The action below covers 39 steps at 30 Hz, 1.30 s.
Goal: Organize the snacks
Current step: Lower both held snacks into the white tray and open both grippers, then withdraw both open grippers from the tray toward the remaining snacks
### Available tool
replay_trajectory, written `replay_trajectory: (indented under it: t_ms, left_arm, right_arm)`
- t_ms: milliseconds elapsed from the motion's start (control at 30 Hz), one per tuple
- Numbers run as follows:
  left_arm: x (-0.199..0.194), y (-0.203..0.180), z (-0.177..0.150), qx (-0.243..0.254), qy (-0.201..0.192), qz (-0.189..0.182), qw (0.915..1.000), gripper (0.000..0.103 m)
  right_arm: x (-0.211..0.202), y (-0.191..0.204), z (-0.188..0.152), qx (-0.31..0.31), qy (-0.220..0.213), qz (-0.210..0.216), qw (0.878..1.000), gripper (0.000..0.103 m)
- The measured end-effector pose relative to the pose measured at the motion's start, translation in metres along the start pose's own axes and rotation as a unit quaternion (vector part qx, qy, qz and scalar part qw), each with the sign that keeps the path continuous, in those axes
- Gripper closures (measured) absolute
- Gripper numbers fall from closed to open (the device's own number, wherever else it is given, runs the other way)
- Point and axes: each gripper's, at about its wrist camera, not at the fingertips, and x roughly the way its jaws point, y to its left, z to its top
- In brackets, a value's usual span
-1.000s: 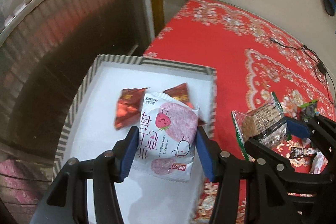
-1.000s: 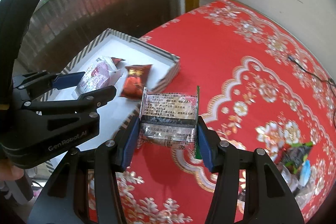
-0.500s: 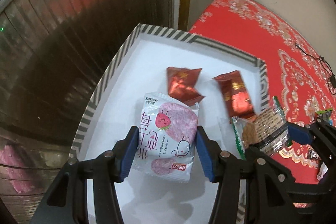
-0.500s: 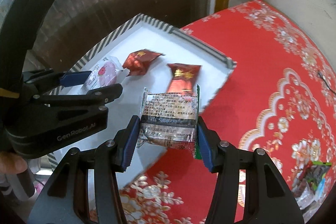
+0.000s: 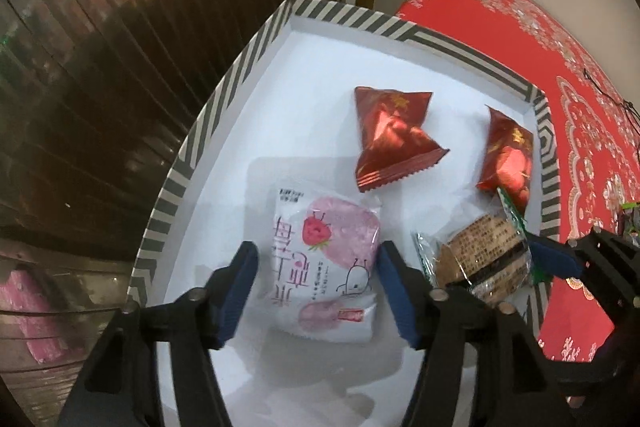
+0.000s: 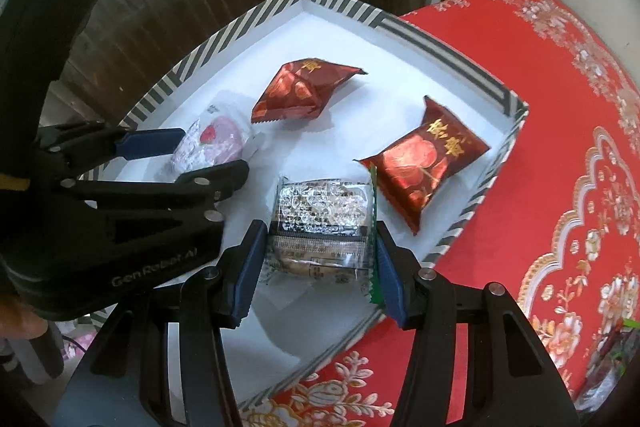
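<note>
Where striped tray [image 5: 224, 83] sits: four snacks [image 5: 394, 135].

Even indoor light, fisheye-bent edges, dark corners, slight blur.

The near end of the striped tray [image 5: 224, 83] is cut off behind the left gripper [image 5: 316, 287], whose arms run off the bottom edge. In the right wrist view that gripper covers the near half of the pink snack packet [image 6: 218, 141]. The right gripper [image 6: 318, 269] hides the lower edges of the clear cookie packet [image 6: 324, 223]. At the far right edge, a small pile of wrappers [image 6: 618, 341] is too cropped to tell apart. The print on both red packets [image 6: 424, 163] is blurred.
</note>
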Motion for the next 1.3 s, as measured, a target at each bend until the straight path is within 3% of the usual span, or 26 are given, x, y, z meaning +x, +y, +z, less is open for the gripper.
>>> replay_trajectory:
  t_ms: [133,333,467,833,1300]
  left_arm:
    - [0.0,0.005,0.0,-0.012,-0.002,-0.002,0.9999,0.025]
    - [-0.013,0.011,0.001,-0.026,-0.016,-0.001,0.9995,0.024]
    - [-0.024,0.008,0.004,-0.031,-0.032,-0.004,0.999,0.023]
    - [-0.038,-0.027,0.006,-0.004,-0.051,-0.019,0.9985,0.023]
    - [-0.048,-0.075,0.001,0.031,-0.061,-0.047,0.9966,0.023]
  right_arm:
    - [0.0,0.002,-0.002,0.0,-0.007,0.004,1.0,0.05]
    - [-0.02,-0.003,-0.007,0.012,-0.037,0.018,0.999,0.049]
    - [-0.037,-0.006,-0.011,0.015,-0.059,0.005,0.998,0.049]
    - [-0.06,-0.037,-0.02,0.067,-0.086,-0.031,0.994,0.049]
    - [-0.081,-0.075,-0.05,0.119,-0.084,-0.067,0.987,0.049]
